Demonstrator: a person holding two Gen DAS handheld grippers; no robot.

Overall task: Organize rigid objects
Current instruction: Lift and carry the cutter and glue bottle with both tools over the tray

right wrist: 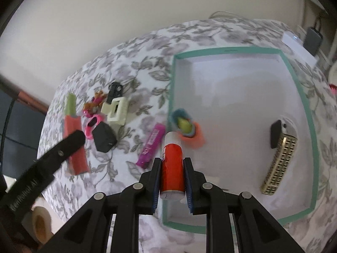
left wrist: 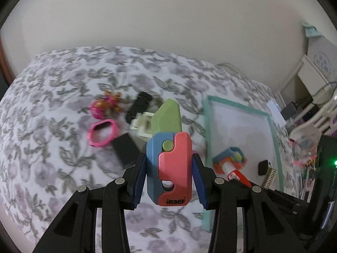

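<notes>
Left tool [left wrist: 169,168] clamps a red-blue toy knife [left wrist: 170,164], green blade pointing away. Right tool [right wrist: 170,172] is closed on a red glue stick [right wrist: 171,168] over the teal-rimmed box [right wrist: 303,88]. Beyond it, inside the box, lie 1 multicoloured toy [right wrist: 187,128] and, to the right, a gold hair clip [right wrist: 280,162].

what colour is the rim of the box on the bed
Teal green rim around a white inside; clearest in the right wrist view.

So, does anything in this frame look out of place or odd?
Nothing damaged or spilled. The magenta lighter lies on the floral cover just outside the teal-rimmed tray, near its left rim. The black blocks, cream clip and pink toys are still loose farther left.
</notes>
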